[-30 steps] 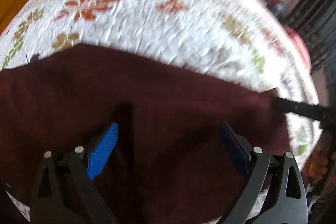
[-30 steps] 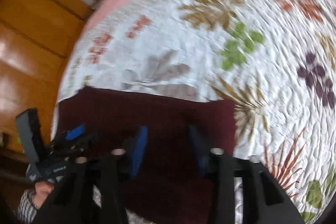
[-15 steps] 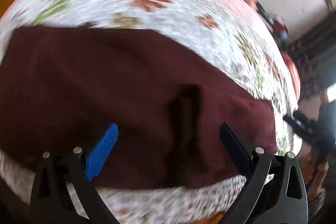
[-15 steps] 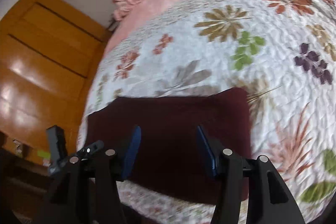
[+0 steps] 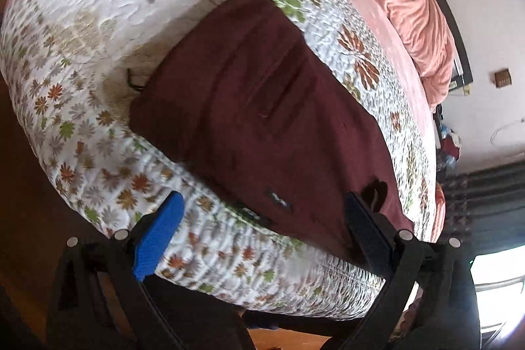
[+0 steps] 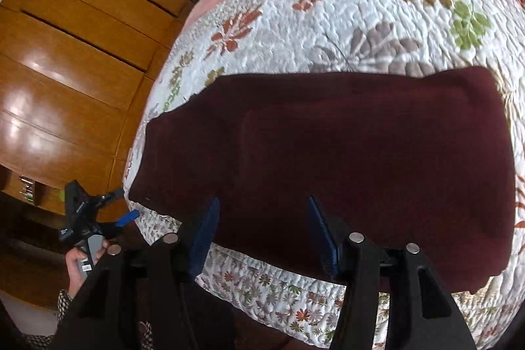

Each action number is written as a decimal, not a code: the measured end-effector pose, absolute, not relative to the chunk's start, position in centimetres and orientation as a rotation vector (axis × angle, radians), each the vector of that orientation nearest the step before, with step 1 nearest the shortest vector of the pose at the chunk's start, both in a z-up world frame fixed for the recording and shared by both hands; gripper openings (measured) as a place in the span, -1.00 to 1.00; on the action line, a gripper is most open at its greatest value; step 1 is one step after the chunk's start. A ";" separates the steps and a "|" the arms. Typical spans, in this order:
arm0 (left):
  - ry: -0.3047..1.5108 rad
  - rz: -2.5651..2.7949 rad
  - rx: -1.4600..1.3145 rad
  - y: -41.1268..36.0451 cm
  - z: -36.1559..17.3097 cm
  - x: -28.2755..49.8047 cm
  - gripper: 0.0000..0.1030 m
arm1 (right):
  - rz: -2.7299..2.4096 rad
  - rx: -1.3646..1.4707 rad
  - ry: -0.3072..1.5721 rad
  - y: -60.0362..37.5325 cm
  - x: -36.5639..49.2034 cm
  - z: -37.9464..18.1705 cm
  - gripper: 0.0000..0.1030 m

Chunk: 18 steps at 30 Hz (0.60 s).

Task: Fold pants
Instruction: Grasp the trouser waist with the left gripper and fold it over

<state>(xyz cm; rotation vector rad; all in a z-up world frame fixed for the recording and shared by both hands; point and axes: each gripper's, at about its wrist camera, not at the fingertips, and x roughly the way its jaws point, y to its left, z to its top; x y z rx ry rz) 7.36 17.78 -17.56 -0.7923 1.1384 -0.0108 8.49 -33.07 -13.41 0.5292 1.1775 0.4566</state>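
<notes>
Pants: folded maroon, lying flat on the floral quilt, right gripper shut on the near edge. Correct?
Not quite. The right gripper is open, its fingers apart and holding nothing, as the right wrist view shows. The folded maroon pants do lie flat on the floral quilt.

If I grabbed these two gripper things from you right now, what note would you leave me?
Left gripper: open, empty, off the bed's near edge.
Right gripper: open, empty, over the pants' near edge.
Maroon pants: lying flat as a folded rectangle on the floral quilt, near the edge of the bed.
Done: the pants look folded.
Left: perhaps one more fold, or tidying; hard to tell.
</notes>
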 end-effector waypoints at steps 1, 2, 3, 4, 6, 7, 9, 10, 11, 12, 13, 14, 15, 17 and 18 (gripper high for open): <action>1.139 -0.012 -0.803 17.9 -17.8 7.5 0.88 | 0.449 0.531 1.184 -33.1 8.6 -13.8 0.11; 1.139 -0.010 -0.814 18.1 -18.0 7.6 0.88 | 0.444 0.533 1.188 -33.1 8.6 -14.0 0.11; 1.131 -0.021 -0.828 18.2 -18.3 7.7 0.88 | 0.444 0.534 1.191 -33.2 8.6 -14.3 0.11; 1.130 -0.023 -0.836 18.2 -18.6 7.7 0.88 | 0.444 0.531 1.194 -33.3 8.6 -14.4 0.11; 1.131 -0.014 -0.854 18.6 -19.2 8.1 0.86 | 0.430 0.514 1.207 -33.3 8.6 -14.9 0.11; 1.127 -0.013 -0.868 18.9 -19.5 8.2 0.86 | 0.427 0.510 1.213 -33.4 8.5 -15.1 0.12; 1.099 -0.022 -0.905 19.3 -19.8 8.3 0.86 | 0.424 0.509 1.224 -33.4 8.5 -15.6 0.11; 1.091 -0.022 -0.916 19.4 -19.9 8.5 0.86 | 0.423 0.511 1.226 -33.4 8.4 -15.8 0.11; 1.088 -0.017 -0.924 19.5 -20.1 8.7 0.86 | 0.422 0.512 1.225 -33.4 8.4 -16.0 0.11; 1.085 -0.012 -0.942 19.6 -20.4 8.8 0.86 | 0.420 0.512 1.225 -33.4 8.5 -16.0 0.11; 1.080 -0.011 -0.958 19.8 -20.6 8.9 0.83 | 0.421 0.510 1.224 -33.4 8.4 -16.0 0.12; 1.068 -0.012 -0.979 20.0 -20.9 8.9 0.63 | 0.422 0.505 1.223 -33.3 8.4 -16.0 0.13; 1.069 0.008 -0.991 20.2 -21.2 9.1 0.48 | 0.423 0.501 1.222 -33.2 8.4 -16.0 0.15; 1.052 0.024 -1.017 20.3 -21.0 9.0 0.28 | 0.426 0.495 1.222 -33.1 8.3 -16.1 0.17; 1.021 0.005 -1.027 20.3 -20.6 8.7 0.17 | 0.427 0.492 1.222 -33.1 8.3 -16.1 0.18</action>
